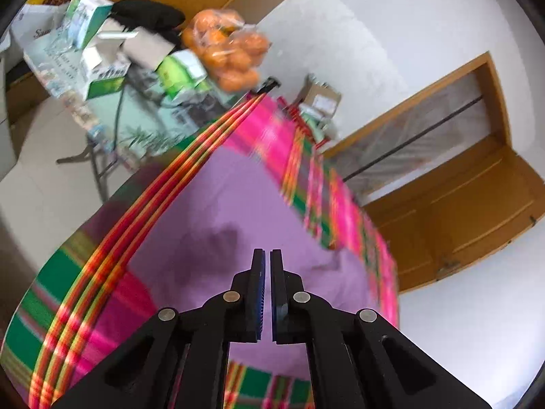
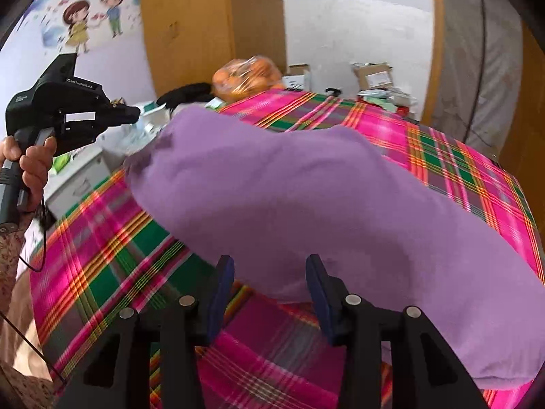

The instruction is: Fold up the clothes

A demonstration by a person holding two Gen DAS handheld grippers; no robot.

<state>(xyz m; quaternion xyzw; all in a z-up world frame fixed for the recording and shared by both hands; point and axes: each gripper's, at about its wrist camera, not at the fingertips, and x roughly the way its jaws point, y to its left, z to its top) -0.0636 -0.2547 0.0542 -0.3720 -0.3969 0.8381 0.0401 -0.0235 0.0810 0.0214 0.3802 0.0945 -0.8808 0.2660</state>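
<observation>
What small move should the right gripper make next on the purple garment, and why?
Probably ease the right gripper forward and close on the near edge of the purple garment. Its jaws stand open with that edge just ahead of them, nothing held. The left gripper is nearly closed above the cloth, holding nothing.

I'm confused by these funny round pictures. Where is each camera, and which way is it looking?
Left wrist: sits on the left claw, which is shut, looking over the purple cloth toward a cluttered table.
Right wrist: sits on the open right claw, facing the cloth; a hand holding the left claw shows.
Both share: purple cloth, plaid cover, bag of oranges.
</observation>
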